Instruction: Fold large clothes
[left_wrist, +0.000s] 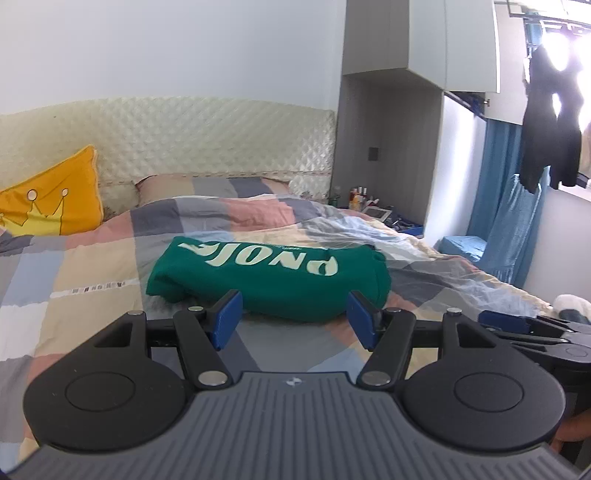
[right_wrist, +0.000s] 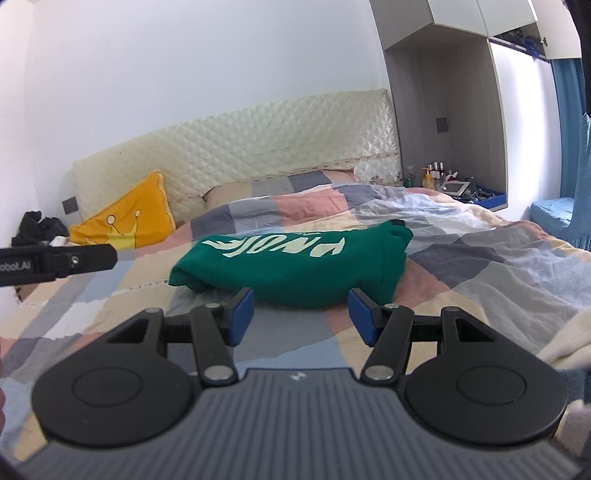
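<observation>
Partly hidden green sweatshirt (left_wrist: 269, 275) behind both released, empty hand-held grippers (left_wrist: 293, 319) (right_wrist: 301, 317).

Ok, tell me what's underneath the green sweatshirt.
The green sweatshirt lies folded on a checked quilt in pink, grey and cream patches that covers the bed. The quilt directly beneath it is hidden, so anything trapped there cannot be seen.

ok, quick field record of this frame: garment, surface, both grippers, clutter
garment: green sweatshirt, folded into a compact bundle, pale lettering on top
surface: patchwork duvet on a bed
left gripper: open, empty, short of the bundle's near edge
right gripper: open, empty, also short of the bundle
pillow: yellow crown cushion by the headboard
other: dark clothes hanging at the window
</observation>
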